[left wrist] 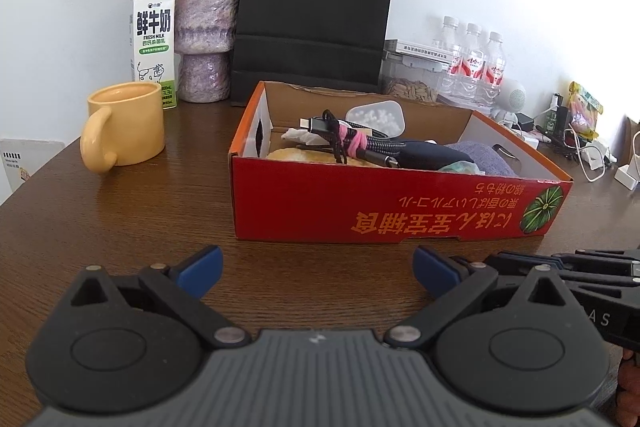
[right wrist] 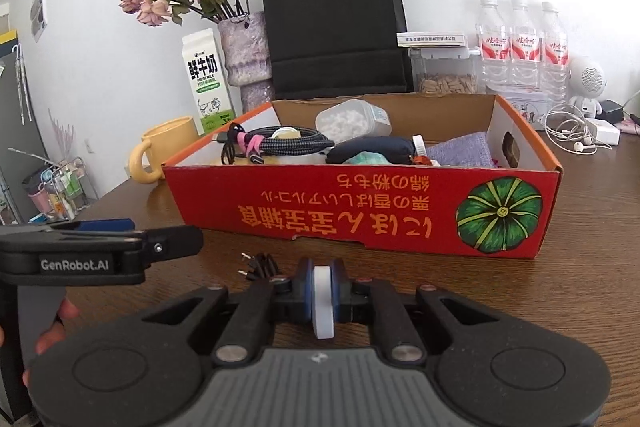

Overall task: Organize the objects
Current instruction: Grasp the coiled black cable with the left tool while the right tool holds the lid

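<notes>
White flat round obj (right wrist: 322,303) sits edge-on btwn the right tool's (right wrist: 322,291) blue pads, pinched tight, low over the counter (right wrist: 520,307) just in front of the red cardboard box (right wrist: 360,203). Box holds a braided cable bundle w/ pink tie (right wrist: 280,143), clear container of white bits (right wrist: 352,121), dark pouch (right wrist: 372,149), purple cloth (right wrist: 460,153). Small black plug w/ metal pins (right wrist: 258,263) lies on counter just left of the right tool. Left tool (left wrist: 318,267) is spread wide, nothing btwn its pads, near the box front. Yellow mug (left wrist: 124,125) stands left of box.
</notes>
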Demonstrator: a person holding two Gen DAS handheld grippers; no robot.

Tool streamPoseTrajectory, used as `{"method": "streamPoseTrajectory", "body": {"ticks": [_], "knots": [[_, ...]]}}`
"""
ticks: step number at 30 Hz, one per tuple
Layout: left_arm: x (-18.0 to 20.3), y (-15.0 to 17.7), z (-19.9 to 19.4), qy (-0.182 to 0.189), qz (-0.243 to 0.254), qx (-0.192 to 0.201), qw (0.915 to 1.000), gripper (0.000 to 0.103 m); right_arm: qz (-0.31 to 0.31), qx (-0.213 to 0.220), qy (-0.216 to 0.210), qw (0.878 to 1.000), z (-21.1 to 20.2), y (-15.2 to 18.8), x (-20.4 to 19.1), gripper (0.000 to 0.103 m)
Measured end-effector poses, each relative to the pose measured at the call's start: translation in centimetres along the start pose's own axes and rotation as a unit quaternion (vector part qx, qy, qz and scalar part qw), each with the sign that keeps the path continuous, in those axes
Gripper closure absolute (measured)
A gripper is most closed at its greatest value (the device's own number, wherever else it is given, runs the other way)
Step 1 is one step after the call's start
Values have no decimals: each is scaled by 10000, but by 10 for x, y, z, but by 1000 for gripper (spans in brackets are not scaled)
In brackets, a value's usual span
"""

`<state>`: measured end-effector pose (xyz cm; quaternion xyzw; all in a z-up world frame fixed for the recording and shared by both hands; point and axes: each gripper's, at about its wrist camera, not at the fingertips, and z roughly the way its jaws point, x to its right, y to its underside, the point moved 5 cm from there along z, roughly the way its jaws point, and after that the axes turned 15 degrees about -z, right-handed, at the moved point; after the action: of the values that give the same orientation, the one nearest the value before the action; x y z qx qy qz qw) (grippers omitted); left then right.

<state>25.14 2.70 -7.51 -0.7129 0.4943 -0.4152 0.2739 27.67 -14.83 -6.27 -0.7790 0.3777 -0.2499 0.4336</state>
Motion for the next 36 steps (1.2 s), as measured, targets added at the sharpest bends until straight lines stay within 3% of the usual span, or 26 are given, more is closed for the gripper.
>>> {"method": "streamPoseTrajectory", "body": {"ticks": [7, 9, 16, 20, 22, 26, 31, 36], "knots": [[3, 3, 3, 153, 31, -92, 9998, 0, -86, -185, -59, 9998, 4, 2, -3, 95], [5, 3, 5, 205, 17, -105, 9997, 0, 125, -477, -103, 9987, 12, 7, 3, 94], [23, 6, 2, 255, -200, 11, 9995, 0, 315, -453, -99, 9984, 18, 8, 6, 94], [31, 13, 1, 164, -383, -99, 9991, 0, 621, -397, -78, 9973, 16, 9, 16, 94], [28, 14, 0, 172, -442, -185, 9987, 0, 760, -371, 130, 9963, 12, 10, 26, 94], [27, 20, 0, 264, -471, -480, 9974, 0, 1015, -34, 359, 9942, -11, 7, 50, 94], [42, 36, -15, 498, 77, -722, 9961, 0, 874, 543, 367, 9940, -56, 9, 56, 94], [56, 54, -32, 694, 657, -744, 9926, 0, 500, 654, 207, 9964, -82, 23, 48, 94]]}}
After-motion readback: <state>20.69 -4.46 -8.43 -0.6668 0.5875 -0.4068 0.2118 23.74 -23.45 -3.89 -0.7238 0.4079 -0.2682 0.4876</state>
